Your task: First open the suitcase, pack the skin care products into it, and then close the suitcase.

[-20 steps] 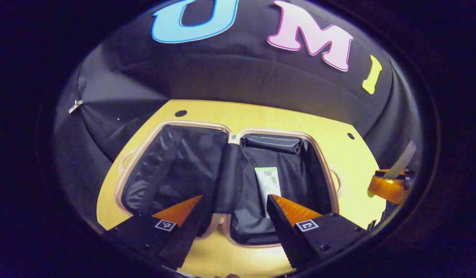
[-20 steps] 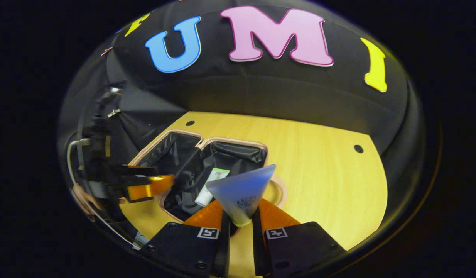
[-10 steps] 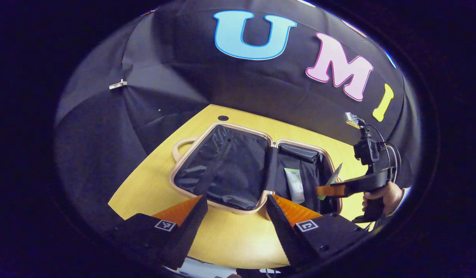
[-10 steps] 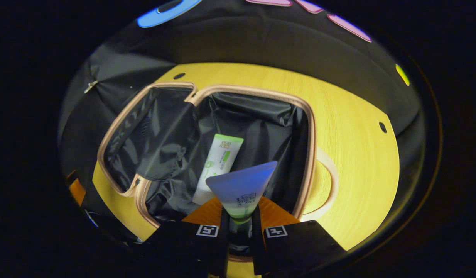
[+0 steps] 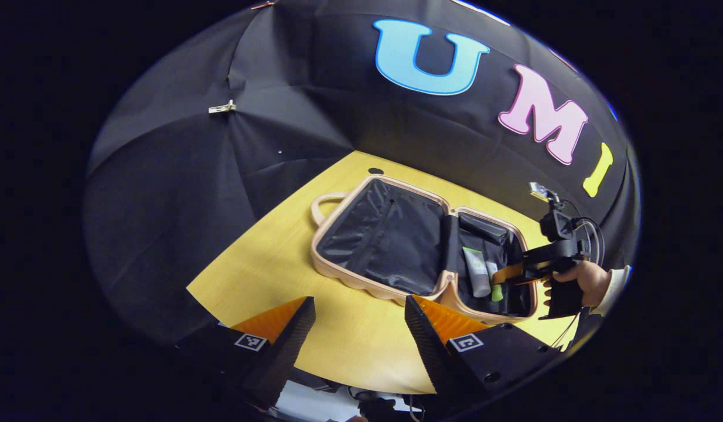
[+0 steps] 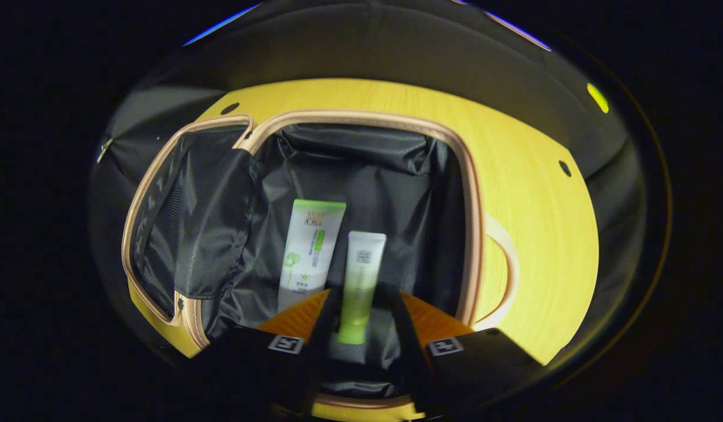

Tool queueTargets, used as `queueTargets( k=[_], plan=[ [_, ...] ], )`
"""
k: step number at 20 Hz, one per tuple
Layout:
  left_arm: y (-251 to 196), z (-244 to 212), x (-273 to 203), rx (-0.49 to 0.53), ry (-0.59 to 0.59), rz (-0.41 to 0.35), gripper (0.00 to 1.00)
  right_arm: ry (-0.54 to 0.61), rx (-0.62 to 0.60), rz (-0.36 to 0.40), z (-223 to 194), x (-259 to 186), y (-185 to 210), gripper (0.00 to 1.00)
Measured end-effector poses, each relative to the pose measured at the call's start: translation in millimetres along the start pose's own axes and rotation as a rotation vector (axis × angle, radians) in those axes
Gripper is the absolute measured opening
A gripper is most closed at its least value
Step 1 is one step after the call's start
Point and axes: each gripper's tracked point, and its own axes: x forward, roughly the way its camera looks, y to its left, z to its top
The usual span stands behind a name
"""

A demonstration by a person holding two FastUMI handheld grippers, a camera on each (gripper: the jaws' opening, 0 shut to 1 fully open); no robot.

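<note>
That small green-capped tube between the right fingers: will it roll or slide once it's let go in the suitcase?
Probably not far. The small tube looks flattened toward its crimped end, so it should lie flat rather than roll. The crinkled lining of the suitcase likely damps sliding. It lies close beside the larger tube, which may stop it on that side.

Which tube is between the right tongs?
The slimmer tube with the green cap end. It lies between the right tongs, beside the wider tube in the suitcase.
</note>
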Motion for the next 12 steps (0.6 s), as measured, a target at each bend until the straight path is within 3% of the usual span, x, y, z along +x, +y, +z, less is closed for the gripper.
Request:
queueTargets(
  k=[2, 4, 7, 9, 12],
  plan=[
    [19.3, 8.2, 4.8, 0.007, -0.016, 0.03, 0.97, -0.048, -0.004, 0.021, 5.4, -16.4, -0.5, 0.9],
    [37.6, 21.3, 15.8, 0.007, -0.031, 0.049, 0.97, -0.11, 0.006, 0.057, 9.5, -38.9, -1.5, 0.87],
    [63.4, 58.8, 46.0, -0.002, -0.079, 0.058, 0.97, -0.235, 0.04, 0.091, 15.9, -83.9, -16.1, 0.96],
    [78.9, 90.4, 73.4, -0.018, -0.103, 0.053, 0.93, -0.316, 0.074, 0.095, 16.5, -115.7, -33.2, 0.99],
    [94.5, 123.7, 127.4, -0.06, -0.072, 0.034, 0.96, -0.398, 0.122, 0.057, 1.5, -159.9, -72.6, 0.98]
  ],
)
